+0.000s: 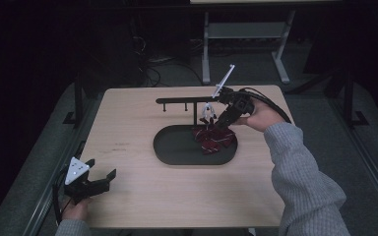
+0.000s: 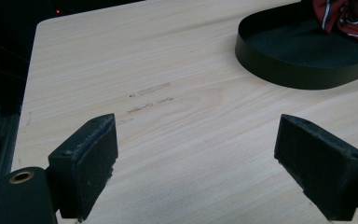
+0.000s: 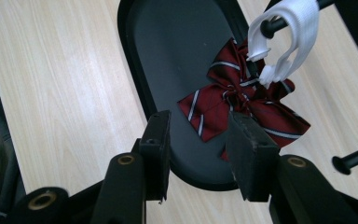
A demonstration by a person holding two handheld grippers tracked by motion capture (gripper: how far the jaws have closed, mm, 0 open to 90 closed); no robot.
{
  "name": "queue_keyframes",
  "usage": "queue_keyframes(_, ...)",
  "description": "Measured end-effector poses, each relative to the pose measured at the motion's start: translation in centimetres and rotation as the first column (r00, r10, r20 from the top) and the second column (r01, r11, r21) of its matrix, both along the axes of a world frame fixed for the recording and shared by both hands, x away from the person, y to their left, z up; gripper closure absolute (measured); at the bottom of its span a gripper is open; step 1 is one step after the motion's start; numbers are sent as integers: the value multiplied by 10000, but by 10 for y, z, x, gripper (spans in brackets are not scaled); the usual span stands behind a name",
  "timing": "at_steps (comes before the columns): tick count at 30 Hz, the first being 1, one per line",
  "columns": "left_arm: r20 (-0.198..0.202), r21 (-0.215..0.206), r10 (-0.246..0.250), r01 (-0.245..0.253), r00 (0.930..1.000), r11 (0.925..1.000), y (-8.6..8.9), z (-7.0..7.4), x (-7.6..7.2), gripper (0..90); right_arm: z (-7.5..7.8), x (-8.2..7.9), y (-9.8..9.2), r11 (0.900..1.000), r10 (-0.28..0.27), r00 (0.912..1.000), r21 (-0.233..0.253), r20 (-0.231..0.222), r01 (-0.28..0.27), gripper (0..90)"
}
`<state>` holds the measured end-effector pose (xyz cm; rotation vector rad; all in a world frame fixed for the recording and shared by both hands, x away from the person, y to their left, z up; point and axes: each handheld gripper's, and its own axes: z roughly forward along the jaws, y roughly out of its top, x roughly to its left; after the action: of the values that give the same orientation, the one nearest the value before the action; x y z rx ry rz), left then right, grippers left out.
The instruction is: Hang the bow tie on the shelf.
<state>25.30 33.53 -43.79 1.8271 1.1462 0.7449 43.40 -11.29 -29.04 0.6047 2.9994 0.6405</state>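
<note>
While the right gripper (image 3: 198,154) hangs open just above the bow (image 3: 242,105), go slow. Bow lies in the black tray (image 3: 168,56), under the white clip (image 3: 284,42) on the rack bar (image 1: 187,100). Drop down, pinch the bow's near wing, not the tray. Left gripper (image 2: 196,163) open too, resting far off on the table (image 2: 168,70).

Dim high view, dark surroundings; table (image 1: 142,196) evenly lit (soft shadows); gripper views brighter, near parts blurred.
</note>
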Motion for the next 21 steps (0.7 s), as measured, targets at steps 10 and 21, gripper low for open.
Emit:
queue_keyframes(10,6,21,0,0,10000,10000,0,0,0,128,-7,-9,-5,10000,-5,10000,67,-27,5,581)
queue_keyframes(21,22,45,-13,13,10000,10000,-1,0,0,128,-15,-15,-14,9998,-77,9999,203,-124,80,573)
